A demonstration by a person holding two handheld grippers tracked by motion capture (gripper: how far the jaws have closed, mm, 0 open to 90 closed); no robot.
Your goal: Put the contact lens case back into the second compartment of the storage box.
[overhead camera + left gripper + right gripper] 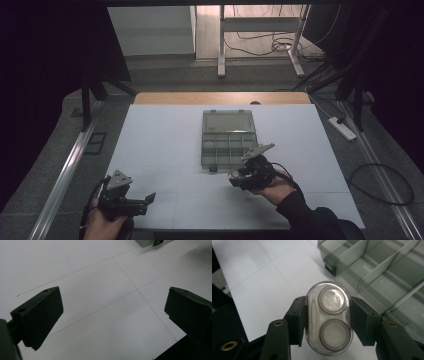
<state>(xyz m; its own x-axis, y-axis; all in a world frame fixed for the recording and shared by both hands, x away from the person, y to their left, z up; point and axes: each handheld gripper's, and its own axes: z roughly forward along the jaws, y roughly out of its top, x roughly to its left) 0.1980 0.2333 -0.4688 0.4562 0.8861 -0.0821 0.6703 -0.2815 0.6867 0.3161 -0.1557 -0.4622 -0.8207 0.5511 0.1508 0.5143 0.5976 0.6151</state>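
You have a clear oval case [329, 318] clamped between the jaws of your right gripper [329, 322], one jaw pressing each long side. Through its lid you can see two round grey-rimmed wells, one above the other, and a slim white piece along one side. It is held just above the worktop [160, 145], beside the near edge of the open grey compartment box [228, 138], which lies mid-worktop, its lid folded back toward the far edge.

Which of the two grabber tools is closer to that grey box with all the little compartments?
The right gripper: it hovers just off the compartment box's near right corner, holding a clear oval case. The left gripper sits open, far off at the table's near left.
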